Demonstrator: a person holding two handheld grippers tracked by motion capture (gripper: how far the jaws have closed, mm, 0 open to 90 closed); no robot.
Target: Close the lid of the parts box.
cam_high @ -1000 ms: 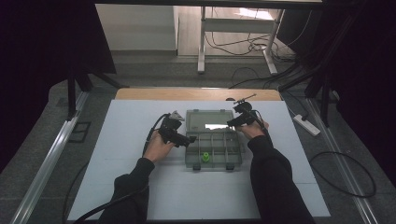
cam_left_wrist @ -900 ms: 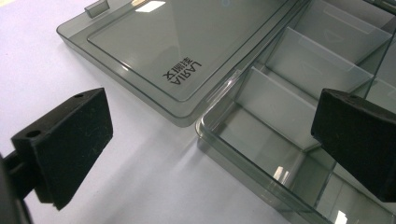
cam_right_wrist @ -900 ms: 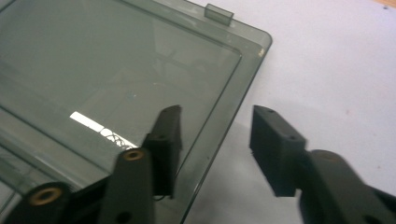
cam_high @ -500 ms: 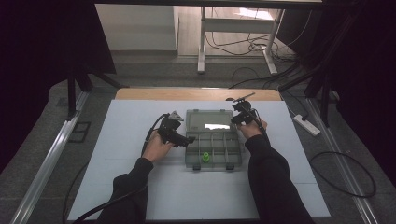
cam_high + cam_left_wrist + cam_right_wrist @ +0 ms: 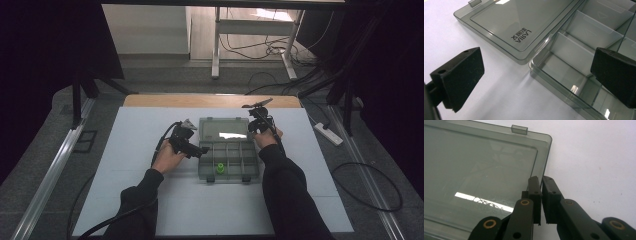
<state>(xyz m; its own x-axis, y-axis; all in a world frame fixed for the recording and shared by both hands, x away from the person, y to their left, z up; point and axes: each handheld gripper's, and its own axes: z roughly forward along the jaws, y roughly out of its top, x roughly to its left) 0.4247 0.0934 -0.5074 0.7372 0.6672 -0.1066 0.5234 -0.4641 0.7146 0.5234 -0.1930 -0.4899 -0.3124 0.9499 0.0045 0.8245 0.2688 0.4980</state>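
Right tool (image 5: 541, 195) clenched on organizer box lid (image 5: 481, 170) right edge, jaws just closed | left tool (image 5: 536, 75) released, straddling box tray (image 5: 574, 72) wall | step: lid gripped | next: swing lid shut over tray, judged.

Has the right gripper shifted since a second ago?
Yes, slightly: the right gripper edged left to the open lid edge, jaws closing on it.

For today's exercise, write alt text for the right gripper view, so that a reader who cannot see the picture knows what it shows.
The right gripper has its two black jaws closed on the side edge of a smoky transparent plastic lid, which lies flat on a white table. A small latch tab sticks up from the lid's far edge, and a ceiling light is reflected in the plastic.
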